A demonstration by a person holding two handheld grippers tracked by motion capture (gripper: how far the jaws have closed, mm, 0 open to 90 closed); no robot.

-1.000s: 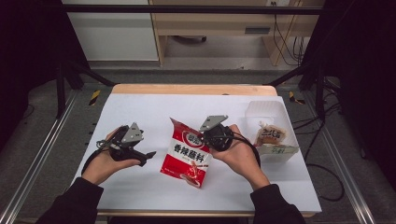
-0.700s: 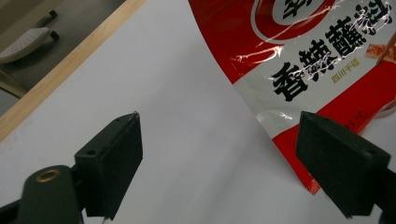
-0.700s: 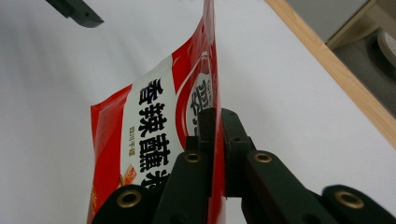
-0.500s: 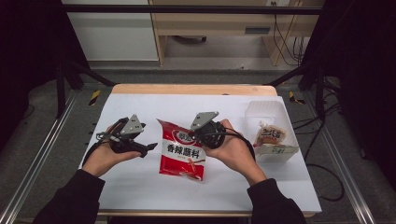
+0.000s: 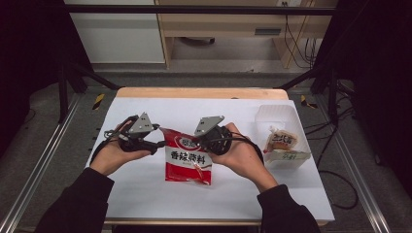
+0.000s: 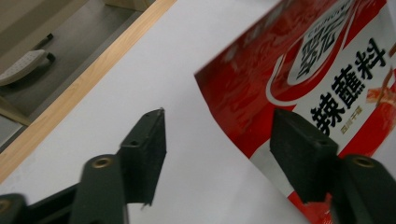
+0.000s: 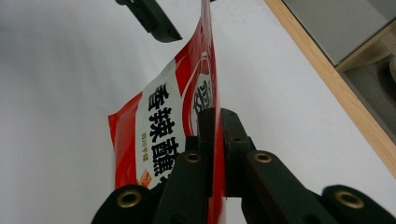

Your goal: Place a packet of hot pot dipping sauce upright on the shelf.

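A: While the right tongs (image 7: 215, 140) stay clamped on the red sachet's (image 5: 188, 158) upper edge, how does it handle?

B: Light, limp, slick film; grip the flat seam. Left tongs (image 6: 229, 140) stand apart, just closing, corner between them, unpinched.

A: Count?

B: One sachet between two tongs; beyond the right tongs, one tub (image 5: 291, 158) containing one packet (image 5: 281, 141).

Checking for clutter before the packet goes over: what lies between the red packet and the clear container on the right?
In the high view, the hand holding the right tool lies between red packet and clear container; otherwise bare white table.
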